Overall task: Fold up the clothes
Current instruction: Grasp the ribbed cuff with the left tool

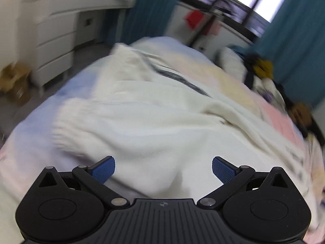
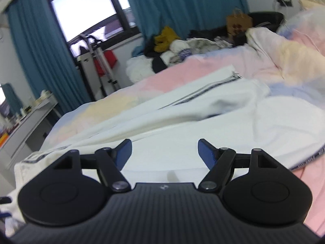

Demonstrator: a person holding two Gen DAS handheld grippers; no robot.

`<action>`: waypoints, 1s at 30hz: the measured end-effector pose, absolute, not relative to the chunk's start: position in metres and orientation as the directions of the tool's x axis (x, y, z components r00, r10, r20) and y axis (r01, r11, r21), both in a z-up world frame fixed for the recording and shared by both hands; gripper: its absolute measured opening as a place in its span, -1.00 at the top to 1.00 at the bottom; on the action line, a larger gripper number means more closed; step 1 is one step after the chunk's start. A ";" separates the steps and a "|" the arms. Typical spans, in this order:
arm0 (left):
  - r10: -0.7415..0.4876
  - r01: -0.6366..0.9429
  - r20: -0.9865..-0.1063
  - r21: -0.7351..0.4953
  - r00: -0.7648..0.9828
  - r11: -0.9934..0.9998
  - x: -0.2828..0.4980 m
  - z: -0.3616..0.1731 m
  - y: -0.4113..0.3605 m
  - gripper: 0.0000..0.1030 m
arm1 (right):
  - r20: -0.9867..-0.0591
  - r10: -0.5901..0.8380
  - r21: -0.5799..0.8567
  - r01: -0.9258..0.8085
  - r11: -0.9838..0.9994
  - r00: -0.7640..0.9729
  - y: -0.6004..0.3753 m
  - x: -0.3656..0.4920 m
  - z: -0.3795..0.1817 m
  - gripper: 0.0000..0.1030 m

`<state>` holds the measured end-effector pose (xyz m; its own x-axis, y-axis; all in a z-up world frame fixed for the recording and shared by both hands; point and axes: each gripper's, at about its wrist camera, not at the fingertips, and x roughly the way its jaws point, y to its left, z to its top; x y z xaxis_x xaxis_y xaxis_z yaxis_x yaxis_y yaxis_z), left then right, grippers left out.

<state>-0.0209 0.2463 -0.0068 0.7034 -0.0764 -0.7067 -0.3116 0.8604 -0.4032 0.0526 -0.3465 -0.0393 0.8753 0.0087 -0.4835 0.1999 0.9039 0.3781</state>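
A cream-white zip-up garment (image 1: 146,109) lies spread on a bed with a pastel pink, yellow and blue cover (image 1: 77,85). Its dark zipper line (image 1: 182,79) runs diagonally across it. My left gripper (image 1: 163,169) is open and empty, just above the garment's near part. In the right wrist view the same white garment (image 2: 182,118) stretches across the bed cover (image 2: 203,69), its zipper (image 2: 203,93) towards the far side. My right gripper (image 2: 165,154) is open and empty above the garment's near edge. Both views are blurred by motion.
A white chest of drawers (image 1: 54,46) stands left of the bed. Teal curtains (image 2: 172,6) and a window (image 2: 85,8) are behind. A pile of other clothes (image 2: 182,44) and a brown paper bag (image 2: 239,22) sit on the bed's far side.
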 end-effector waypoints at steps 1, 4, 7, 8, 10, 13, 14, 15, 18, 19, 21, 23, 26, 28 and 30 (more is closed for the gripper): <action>-0.101 -0.339 -0.705 -0.455 0.702 0.824 -0.023 -0.006 0.258 -0.99 | -0.491 -0.001 0.385 0.218 0.897 0.871 -0.349 0.053 -0.041 -0.43; -0.179 -0.407 -0.693 -0.591 0.698 0.697 -0.028 -0.009 0.288 -0.99 | -0.507 -0.019 0.407 0.258 0.876 0.862 -0.356 0.052 -0.047 -0.43; -0.203 -0.505 -0.725 -0.625 0.658 0.596 -0.033 -0.017 0.305 -0.97 | -0.503 -0.001 0.446 0.261 0.856 0.864 -0.362 0.049 -0.051 -0.43; -0.215 -0.522 -0.724 -0.639 0.655 0.565 -0.036 -0.020 0.310 -0.97 | -0.500 0.004 0.456 0.259 0.852 0.866 -0.363 0.049 -0.052 -0.43; -0.217 -0.528 -0.713 -0.657 0.667 0.538 -0.040 -0.021 0.313 -0.97 | -0.503 0.003 0.461 0.266 0.847 0.864 -0.364 0.049 -0.054 -0.43; -0.216 -0.527 -0.720 -0.648 0.660 0.550 -0.036 -0.025 0.315 -0.97 | -0.518 0.004 0.470 0.281 0.837 0.855 -0.366 0.052 -0.058 -0.43; -0.220 -0.531 -0.723 -0.647 0.655 0.547 -0.033 -0.030 0.315 -0.96 | -0.527 0.002 0.470 0.289 0.834 0.850 -0.367 0.053 -0.059 -0.43; -0.220 -0.534 -0.722 -0.649 0.656 0.541 -0.031 -0.034 0.315 -0.93 | -0.533 -0.001 0.468 0.295 0.833 0.846 -0.367 0.054 -0.061 -0.43; -0.219 -0.545 -0.722 -0.655 0.657 0.524 -0.023 -0.048 0.315 -0.87 | -0.533 -0.021 0.463 0.312 0.830 0.846 -0.369 0.052 -0.062 -0.43; -0.219 -0.548 -0.721 -0.657 0.657 0.518 -0.020 -0.053 0.315 -0.86 | -0.532 -0.028 0.462 0.318 0.828 0.846 -0.369 0.052 -0.062 -0.43; -0.236 -0.551 -0.704 -0.684 0.670 0.479 -0.016 -0.062 0.319 -0.67 | -0.534 -0.039 0.462 0.330 0.823 0.845 -0.371 0.052 -0.063 -0.43; -0.242 -0.546 -0.682 -0.710 0.690 0.445 -0.012 -0.068 0.323 -0.57 | -0.538 -0.044 0.465 0.340 0.817 0.842 -0.373 0.053 -0.064 -0.43; -0.231 -0.529 -0.651 -0.737 0.723 0.422 -0.007 -0.070 0.327 -0.36 | -0.541 -0.045 0.474 0.349 0.808 0.840 -0.375 0.053 -0.065 -0.43; -0.221 -0.505 -0.629 -0.749 0.745 0.429 -0.008 -0.067 0.328 -0.18 | -0.542 -0.050 0.478 0.357 0.803 0.839 -0.376 0.053 -0.066 -0.43; -0.216 -0.476 -0.605 -0.760 0.766 0.442 -0.008 -0.063 0.328 0.19 | -0.542 -0.055 0.483 0.364 0.796 0.838 -0.378 0.053 -0.066 -0.43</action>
<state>-0.0082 0.3278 -0.0627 0.7663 -0.2158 -0.6051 -0.4760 0.4419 -0.7604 0.0529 -0.3775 -0.0664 0.8383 -0.0545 -0.5425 0.3642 0.7964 0.4828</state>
